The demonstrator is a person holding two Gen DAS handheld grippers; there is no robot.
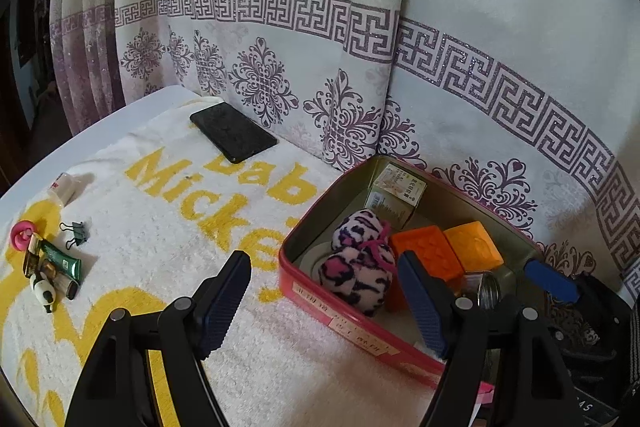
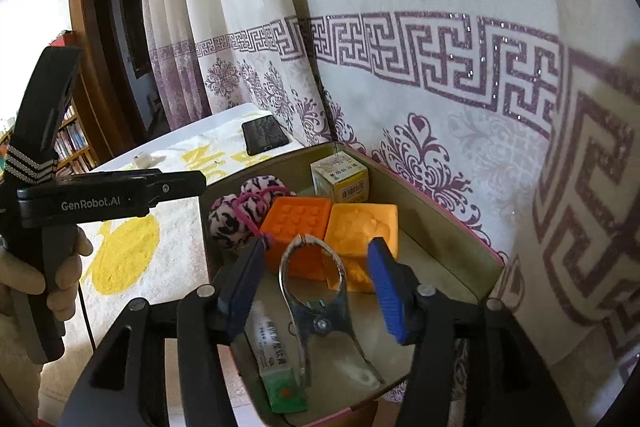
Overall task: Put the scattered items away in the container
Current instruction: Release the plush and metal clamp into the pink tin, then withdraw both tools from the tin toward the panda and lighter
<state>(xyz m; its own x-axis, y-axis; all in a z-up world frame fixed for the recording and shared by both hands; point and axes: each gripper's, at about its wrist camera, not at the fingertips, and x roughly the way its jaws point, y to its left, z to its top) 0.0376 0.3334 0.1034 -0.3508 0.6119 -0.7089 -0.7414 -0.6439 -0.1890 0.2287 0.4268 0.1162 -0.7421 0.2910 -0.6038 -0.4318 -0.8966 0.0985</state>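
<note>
A red tin box (image 1: 360,323) sits on the towel at the right. It holds a pink-black plush toy (image 1: 360,267), two orange blocks (image 1: 448,251), a small carton (image 1: 396,195) and, in the right wrist view, a metal clamp (image 2: 316,291) and a green-capped tube (image 2: 276,363). My left gripper (image 1: 324,303) is open and empty over the tin's near rim. My right gripper (image 2: 316,279) is open over the tin (image 2: 460,227), above the clamp. Scattered at the far left lie a green tube (image 1: 64,263), a binder clip (image 1: 74,233), a pink ring (image 1: 22,233), a panda figure (image 1: 44,293) and a small white bottle (image 1: 64,187).
A black phone (image 1: 232,131) lies on the white and yellow towel (image 1: 168,251) near the patterned curtain (image 1: 480,67). The other hand-held gripper (image 2: 100,199) shows at the left of the right wrist view, with a doorway and bookshelf behind.
</note>
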